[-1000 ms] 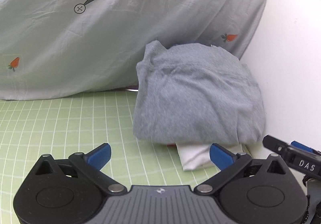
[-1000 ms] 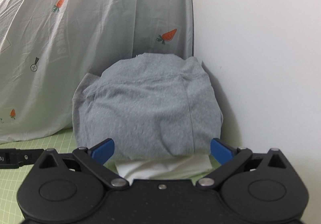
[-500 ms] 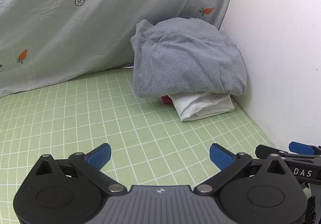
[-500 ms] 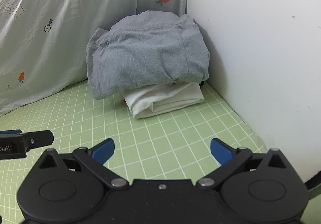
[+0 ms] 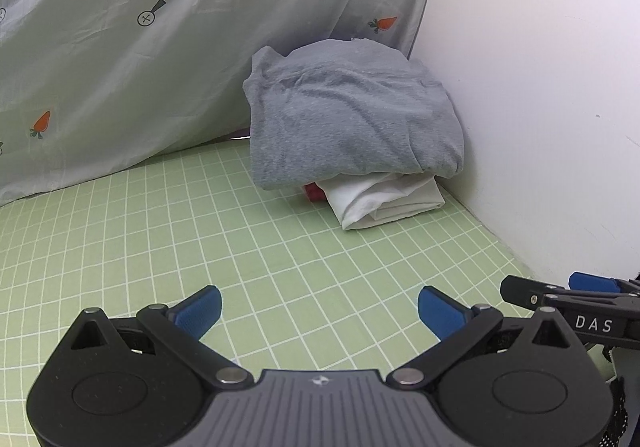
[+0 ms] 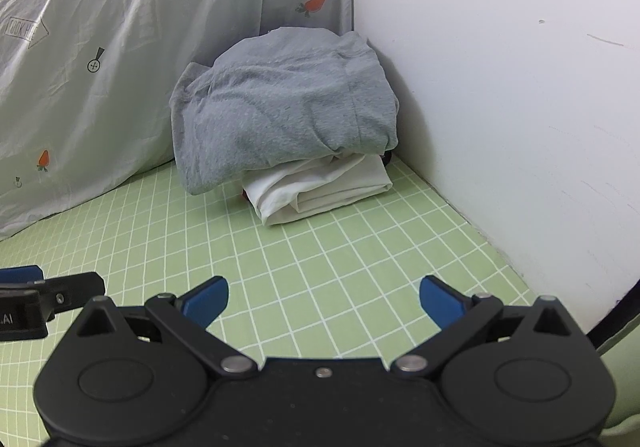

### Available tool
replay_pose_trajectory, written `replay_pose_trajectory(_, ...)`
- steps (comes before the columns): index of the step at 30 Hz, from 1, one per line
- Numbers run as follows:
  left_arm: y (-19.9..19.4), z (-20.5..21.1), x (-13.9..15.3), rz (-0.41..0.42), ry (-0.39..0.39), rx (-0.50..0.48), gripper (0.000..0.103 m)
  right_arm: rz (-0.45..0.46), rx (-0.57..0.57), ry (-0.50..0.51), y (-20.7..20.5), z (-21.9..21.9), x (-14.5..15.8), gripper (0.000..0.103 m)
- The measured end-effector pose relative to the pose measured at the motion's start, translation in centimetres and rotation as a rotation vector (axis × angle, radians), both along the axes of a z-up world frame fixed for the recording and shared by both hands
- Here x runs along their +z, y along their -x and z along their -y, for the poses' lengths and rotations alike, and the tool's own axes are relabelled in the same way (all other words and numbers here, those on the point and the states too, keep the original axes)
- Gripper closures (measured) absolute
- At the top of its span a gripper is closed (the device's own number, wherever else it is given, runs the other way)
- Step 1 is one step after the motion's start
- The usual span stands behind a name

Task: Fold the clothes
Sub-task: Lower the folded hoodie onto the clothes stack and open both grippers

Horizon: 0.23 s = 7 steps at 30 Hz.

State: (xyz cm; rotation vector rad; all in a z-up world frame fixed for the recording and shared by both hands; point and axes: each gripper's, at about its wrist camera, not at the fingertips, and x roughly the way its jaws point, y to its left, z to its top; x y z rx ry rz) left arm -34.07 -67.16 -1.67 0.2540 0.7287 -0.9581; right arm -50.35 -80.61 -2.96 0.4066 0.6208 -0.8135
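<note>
A folded grey garment (image 5: 352, 123) lies on top of a folded white garment (image 5: 388, 201) in the far corner of the green grid mat (image 5: 200, 239); a bit of red cloth (image 5: 313, 192) peeks out beneath. The stack also shows in the right wrist view, grey (image 6: 280, 107) over white (image 6: 320, 187). My left gripper (image 5: 319, 310) is open and empty, well short of the stack. My right gripper (image 6: 323, 299) is open and empty, also back from it, to the right of the left one.
A pale grey sheet with carrot prints (image 5: 140, 47) hangs behind and left of the stack. A white wall (image 5: 540, 87) bounds the mat on the right. The other gripper's tip shows at the edge of each view (image 5: 560, 295) (image 6: 52, 291).
Both grippers have drawn back from the stack, which now sits farther away. They stayed open. The stack has not moved.
</note>
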Motion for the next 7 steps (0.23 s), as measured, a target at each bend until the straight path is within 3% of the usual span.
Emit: replay_pose_trajectory(7,0.22,-0.26,0.22,0.007,0.006,-0.005,0.000,0.006,-0.002,0.008,0.08,-0.24,0.31,0.000)
